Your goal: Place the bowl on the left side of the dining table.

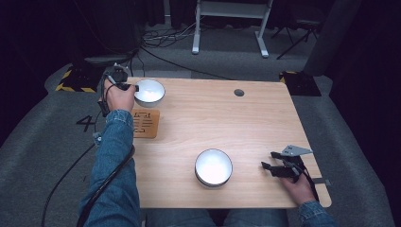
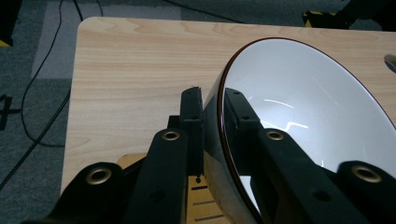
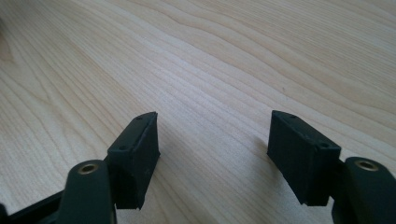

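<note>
- The left gripper (image 1: 134, 87) is closed on the rim of the far bowl (image 1: 150, 91), which is at the far left of the worktop (image 1: 213, 123), just beyond a small wooden board (image 1: 145, 123) with a printed mark.
- In the left gripper view one jaw lies inside the white bowl (image 2: 303, 107) and the other against its dark outer wall, so the hold is a thin pinch on the edge.
- Such a pinch will likely let the bowl swing; I would keep the wrist steady, move slowly, and lift it over the board instead of dragging it.
- If it is meant for the near bowl (image 1: 213, 167), it should come down level and centred over it before the jaws let go.
- The right gripper (image 1: 268, 160) rests at the near right of the worktop, jaws wide apart with nothing between them; in its own view they frame bare wood (image 3: 210, 70).
- Hard to tell: whether the far bowl rests on the worktop or is tipped clear of it, since its base is cut off in the left gripper view.
- The board's mark is too small to read.
- The left hand (image 1: 121, 97) hides much of its gripper from above.
</note>
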`<state>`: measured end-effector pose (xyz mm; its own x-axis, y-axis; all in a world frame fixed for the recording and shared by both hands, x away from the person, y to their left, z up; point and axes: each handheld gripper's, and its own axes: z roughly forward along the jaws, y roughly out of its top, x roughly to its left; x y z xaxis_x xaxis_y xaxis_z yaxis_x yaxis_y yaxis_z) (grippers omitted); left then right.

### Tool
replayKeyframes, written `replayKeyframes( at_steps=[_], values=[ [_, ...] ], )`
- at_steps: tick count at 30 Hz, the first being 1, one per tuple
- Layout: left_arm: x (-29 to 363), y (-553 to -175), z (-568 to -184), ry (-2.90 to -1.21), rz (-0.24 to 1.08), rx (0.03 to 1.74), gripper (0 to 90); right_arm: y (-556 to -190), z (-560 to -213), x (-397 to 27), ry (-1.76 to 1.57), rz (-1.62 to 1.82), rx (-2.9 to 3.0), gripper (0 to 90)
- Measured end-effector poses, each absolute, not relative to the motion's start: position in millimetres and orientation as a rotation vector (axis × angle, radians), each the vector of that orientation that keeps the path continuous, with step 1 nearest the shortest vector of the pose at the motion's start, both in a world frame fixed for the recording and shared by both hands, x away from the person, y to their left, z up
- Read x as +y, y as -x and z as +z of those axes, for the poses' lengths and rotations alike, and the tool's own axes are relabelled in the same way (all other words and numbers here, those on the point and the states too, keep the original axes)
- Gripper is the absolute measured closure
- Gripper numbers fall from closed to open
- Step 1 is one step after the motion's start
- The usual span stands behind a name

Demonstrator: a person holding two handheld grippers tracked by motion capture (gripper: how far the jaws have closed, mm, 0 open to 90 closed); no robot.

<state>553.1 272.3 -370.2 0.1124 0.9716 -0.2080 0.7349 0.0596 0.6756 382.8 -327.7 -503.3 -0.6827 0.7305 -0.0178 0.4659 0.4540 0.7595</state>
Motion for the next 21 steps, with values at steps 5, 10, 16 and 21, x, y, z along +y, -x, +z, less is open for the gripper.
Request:
replayKeyframes(
  at_steps=[5, 10, 16, 21],
  values=[
    [281.7, -550.7, -386.9, -1.685, 0.418, 1.713, 79.7, -382.9, -503.4, -327.9, -1.013, 1.078, 2.367, 34.1],
    [283.7, -549.8, -396.4, -1.686, 0.403, 1.739, 79.6, -382.9, -503.4, -327.7, -1.015, 1.079, 2.365, 34.1],
    [287.2, -549.0, -408.1, -1.688, 0.404, 1.737, 79.6, -383.0, -503.4, -327.9, -1.013, 1.077, 2.367, 34.1],
    [290.9, -547.3, -416.8, -1.684, 0.396, 1.752, 79.4, -382.9, -503.4, -327.8, -1.013, 1.078, 2.366, 34.1]
  ],
)
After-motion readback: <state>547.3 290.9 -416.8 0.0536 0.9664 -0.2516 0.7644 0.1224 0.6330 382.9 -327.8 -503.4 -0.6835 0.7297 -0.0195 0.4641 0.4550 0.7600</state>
